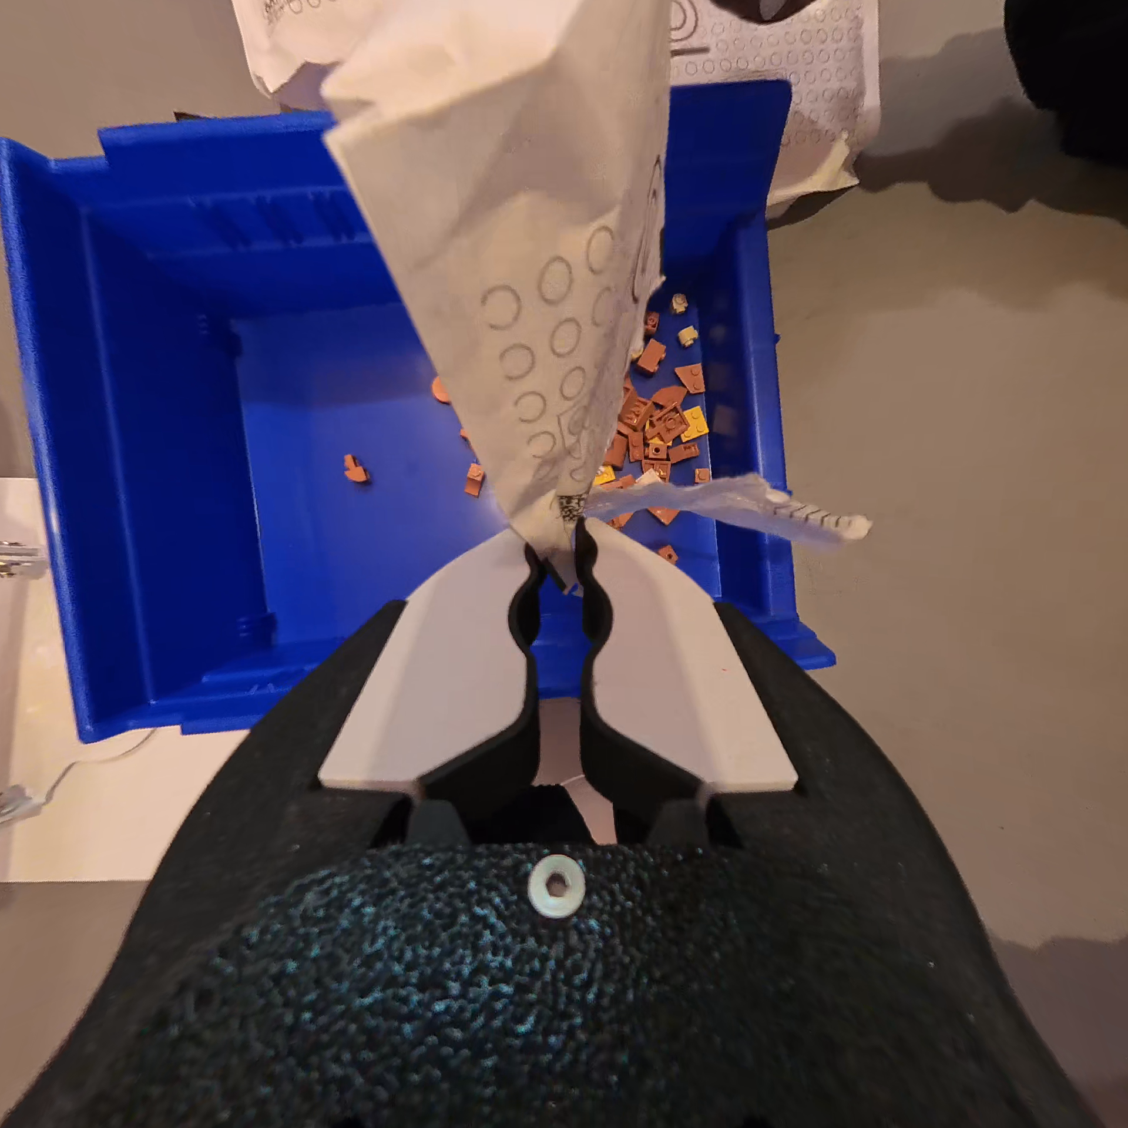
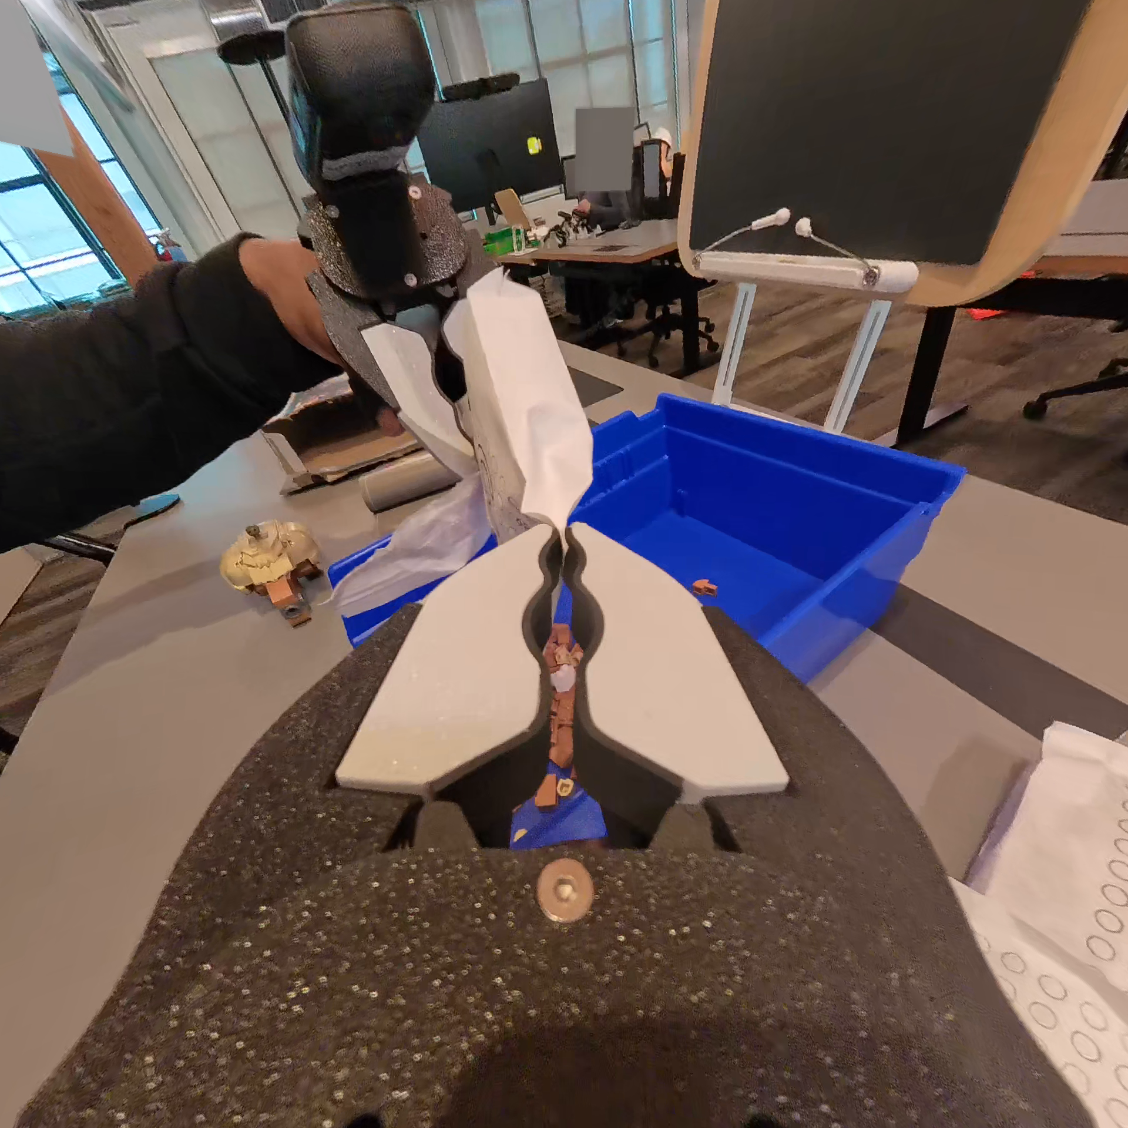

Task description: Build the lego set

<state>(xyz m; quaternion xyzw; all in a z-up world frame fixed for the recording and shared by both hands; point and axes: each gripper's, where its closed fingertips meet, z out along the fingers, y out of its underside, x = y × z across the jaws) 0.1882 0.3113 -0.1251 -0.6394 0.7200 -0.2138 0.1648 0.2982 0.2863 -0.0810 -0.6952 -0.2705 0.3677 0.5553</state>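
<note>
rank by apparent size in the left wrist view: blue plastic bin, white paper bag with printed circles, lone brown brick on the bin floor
1. Blue plastic bin
2. White paper bag with printed circles, though it hangs nearer the camera, so this is unsure
3. Lone brown brick

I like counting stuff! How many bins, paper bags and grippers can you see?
Blue bin: 1
Paper bags: 2, one held up over the bin, one lying on the table
Grippers: 2, left and right, both with jaws shut on the held bag
Total: 5
</note>
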